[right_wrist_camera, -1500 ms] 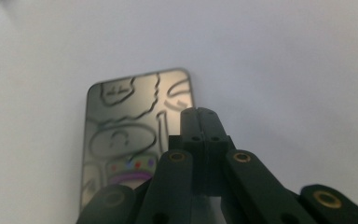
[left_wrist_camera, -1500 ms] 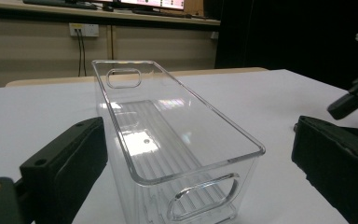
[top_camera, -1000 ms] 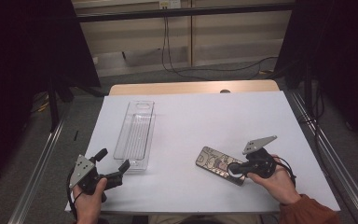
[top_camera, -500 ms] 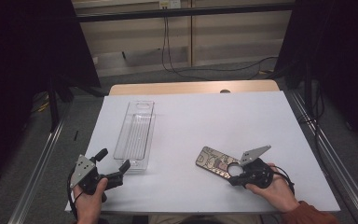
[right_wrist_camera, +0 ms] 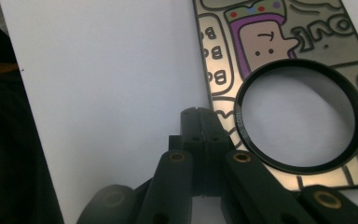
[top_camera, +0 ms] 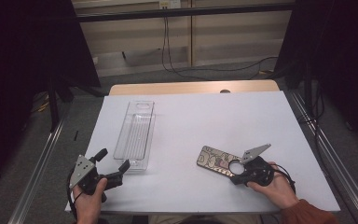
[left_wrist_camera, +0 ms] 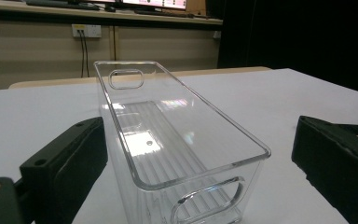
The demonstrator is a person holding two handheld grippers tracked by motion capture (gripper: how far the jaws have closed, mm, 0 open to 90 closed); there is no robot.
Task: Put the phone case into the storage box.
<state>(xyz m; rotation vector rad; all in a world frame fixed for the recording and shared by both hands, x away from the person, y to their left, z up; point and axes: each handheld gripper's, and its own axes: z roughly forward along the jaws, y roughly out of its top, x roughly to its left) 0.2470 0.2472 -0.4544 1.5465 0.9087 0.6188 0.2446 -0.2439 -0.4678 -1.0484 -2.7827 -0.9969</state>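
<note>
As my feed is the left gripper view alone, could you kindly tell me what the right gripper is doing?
Observer: The right gripper has its jaws shut, with its tips at the edge of a patterned card.
Operator: Is anything else at that card?
Observer: A black ring overlaps the card's end, just beside the tips.
Operator: Where is the card relative to my bin?
Observer: In the high view it lies to the right of the clear bin, well apart from it.

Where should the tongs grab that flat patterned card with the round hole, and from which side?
Take the patterned card at its near end, by the rim beside the round hole, coming low from the person's side. It lies flat on the white table, so only a thin edge offers any purchase.
</note>
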